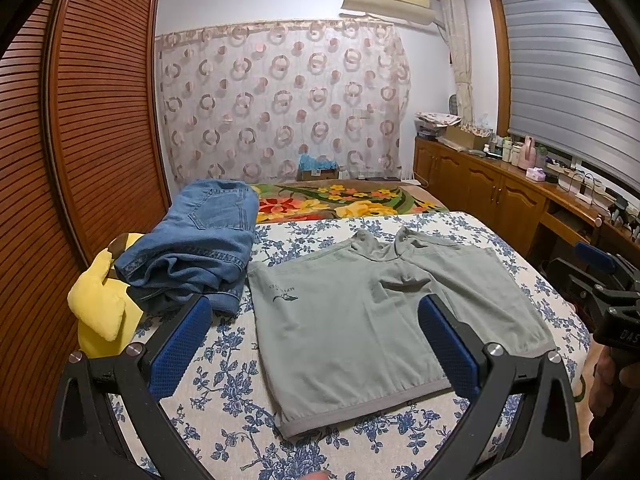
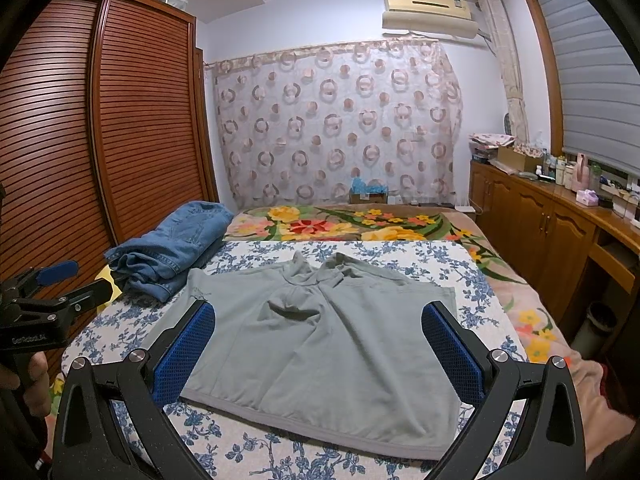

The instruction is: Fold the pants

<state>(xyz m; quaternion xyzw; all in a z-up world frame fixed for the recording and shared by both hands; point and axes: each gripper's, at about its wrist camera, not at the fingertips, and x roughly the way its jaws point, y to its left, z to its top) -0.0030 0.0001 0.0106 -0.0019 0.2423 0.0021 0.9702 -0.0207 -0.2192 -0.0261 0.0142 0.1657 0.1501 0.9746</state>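
A pair of grey-green pants (image 1: 360, 320) lies spread flat on the blue floral bedspread (image 1: 224, 380), waistband toward me. It also shows in the right wrist view (image 2: 320, 352). My left gripper (image 1: 314, 320) is open and empty, hovering above the near left part of the pants. My right gripper (image 2: 318, 324) is open and empty above the near middle of the pants. The right gripper also shows at the right edge of the left wrist view (image 1: 600, 280). The left gripper shows at the left edge of the right wrist view (image 2: 56, 284).
Folded blue jeans (image 1: 200, 240) and a yellow plush toy (image 1: 104, 300) lie at the bed's left side. A flowered blanket (image 1: 344, 196) covers the far bed. A slatted wardrobe (image 1: 80, 120) stands left, a wooden cabinet (image 1: 500, 188) with clutter right.
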